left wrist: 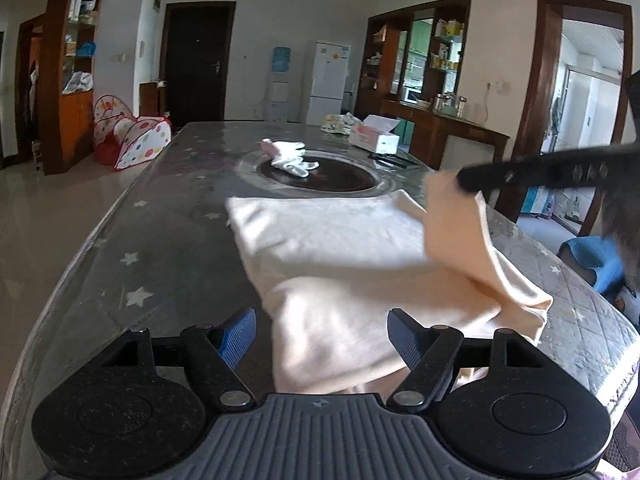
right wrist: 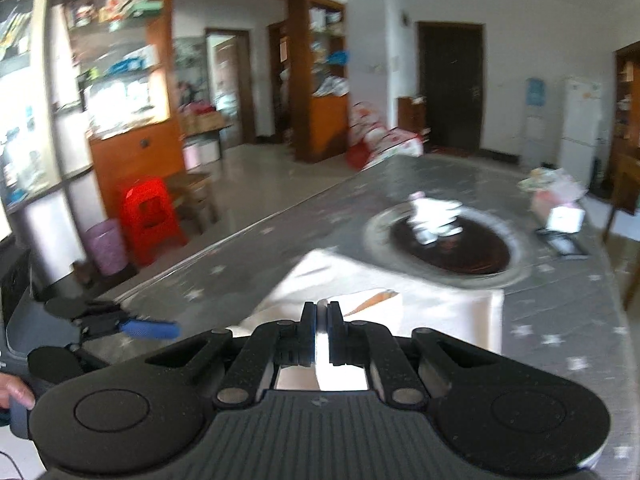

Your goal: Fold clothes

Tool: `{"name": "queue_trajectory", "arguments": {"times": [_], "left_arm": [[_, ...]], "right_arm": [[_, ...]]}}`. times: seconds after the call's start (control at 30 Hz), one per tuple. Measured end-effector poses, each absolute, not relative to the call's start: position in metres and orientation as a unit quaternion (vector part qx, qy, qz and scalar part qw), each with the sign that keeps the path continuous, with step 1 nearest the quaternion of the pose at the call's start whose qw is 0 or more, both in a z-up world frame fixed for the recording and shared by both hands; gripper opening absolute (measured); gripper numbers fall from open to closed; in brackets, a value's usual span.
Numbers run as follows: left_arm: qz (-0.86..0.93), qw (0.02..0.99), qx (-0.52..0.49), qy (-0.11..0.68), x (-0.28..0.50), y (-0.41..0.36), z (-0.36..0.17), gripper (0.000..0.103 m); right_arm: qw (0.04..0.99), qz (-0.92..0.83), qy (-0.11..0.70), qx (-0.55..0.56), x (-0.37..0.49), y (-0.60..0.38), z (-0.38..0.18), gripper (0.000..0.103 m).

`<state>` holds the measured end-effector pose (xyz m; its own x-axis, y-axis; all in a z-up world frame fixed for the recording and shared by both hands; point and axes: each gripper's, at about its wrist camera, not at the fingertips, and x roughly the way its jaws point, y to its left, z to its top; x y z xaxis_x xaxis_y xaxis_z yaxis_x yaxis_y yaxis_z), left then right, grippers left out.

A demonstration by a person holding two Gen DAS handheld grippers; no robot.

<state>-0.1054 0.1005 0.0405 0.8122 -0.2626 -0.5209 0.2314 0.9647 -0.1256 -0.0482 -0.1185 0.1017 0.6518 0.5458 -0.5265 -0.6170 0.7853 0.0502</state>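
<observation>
Partly blurred right gripper point(right wrist: 322, 308) pinching cream garment point(left wrist: 340, 248), edge hidden

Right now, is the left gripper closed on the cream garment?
No, the left gripper stands wide open, its blue pads apart beside the cream garment, gripping nothing.

We can read no text, brand or number in either view; the sticker on the white fridge point(left wrist: 327, 80), the label on the water bottle point(left wrist: 281, 59) and the print on the tissue box point(left wrist: 374, 137) are too small or blurred
</observation>
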Motion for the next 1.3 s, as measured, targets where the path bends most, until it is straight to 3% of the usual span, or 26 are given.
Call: {"name": "queue_trajectory", "arguments": {"times": [0.2,0.33,0.7,1.07,1.3], "left_arm": [[-0.116,0.952,-0.040,0.280,-0.109,0.112,0.038,0.076],[-0.116,0.953,-0.042,0.278,-0.111,0.112,0.038,0.076],[-0.170,0.950,-0.030,0.261,-0.100,0.083,0.051,0.074],[-0.233,0.929,0.016,0.287,-0.073,0.030,0.038,0.057],[-0.220,0.922,0.013,0.319,-0.066,0.034,0.024,0.057]], "right_arm": [[0.875,0.365,0.309,-0.073,-0.052,-0.076,0.065,0.006],[0.864,0.382,0.319,-0.078,-0.055,-0.072,0.061,0.013],[0.887,0.284,0.348,-0.109,-0.056,-0.168,0.067,0.013],[0.884,0.239,0.393,-0.083,-0.045,-0.217,0.030,0.013],[0.897,0.246,0.359,-0.082,-0.036,-0.215,0.050,0.013]]}}
